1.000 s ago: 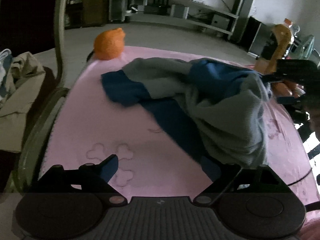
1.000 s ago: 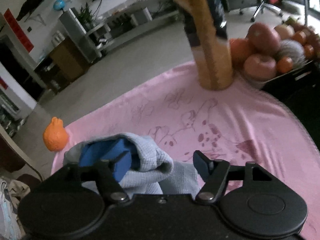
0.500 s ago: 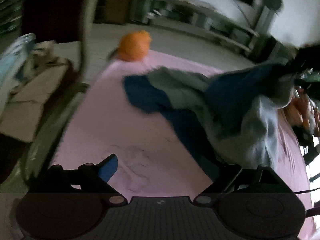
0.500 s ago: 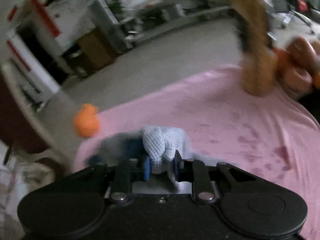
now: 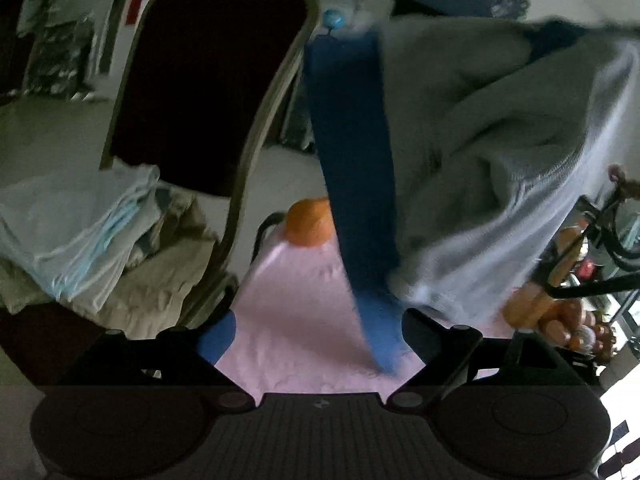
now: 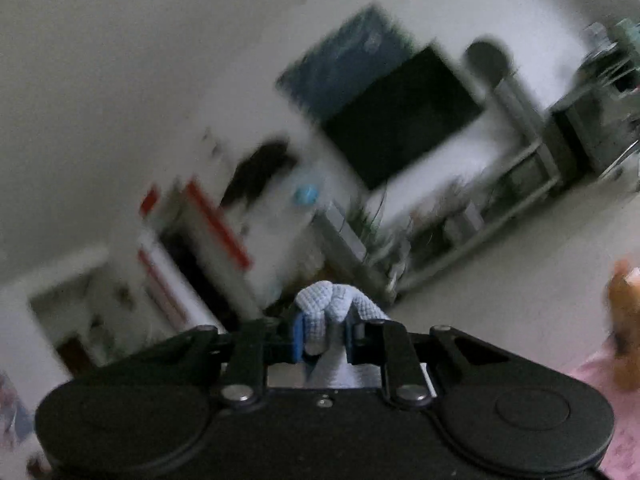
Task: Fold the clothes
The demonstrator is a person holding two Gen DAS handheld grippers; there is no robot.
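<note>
A grey and blue knitted garment (image 5: 472, 152) hangs in the air above the pink-covered table (image 5: 296, 320). Its blue sleeve (image 5: 356, 184) dangles down to the cloth. My right gripper (image 6: 324, 336) is shut on a bunched grey fold of the garment (image 6: 332, 304) and points level at the room. In the left wrist view my left gripper (image 5: 316, 332) stands open low over the pink cloth. The tip of the sleeve hangs just inside its right finger (image 5: 424, 332), and the pads press on nothing.
A dark chair (image 5: 208, 80) stands left of the table with a pile of light clothes (image 5: 80, 232) on its seat. An orange toy (image 5: 308, 222) sits at the table's far edge. Orange plush toys and fruit (image 5: 552, 300) lie at the right.
My right gripper shut on the garment's grey fold and rose high, lifting the garment off the table. My left gripper rose and tilted up, staying open.
</note>
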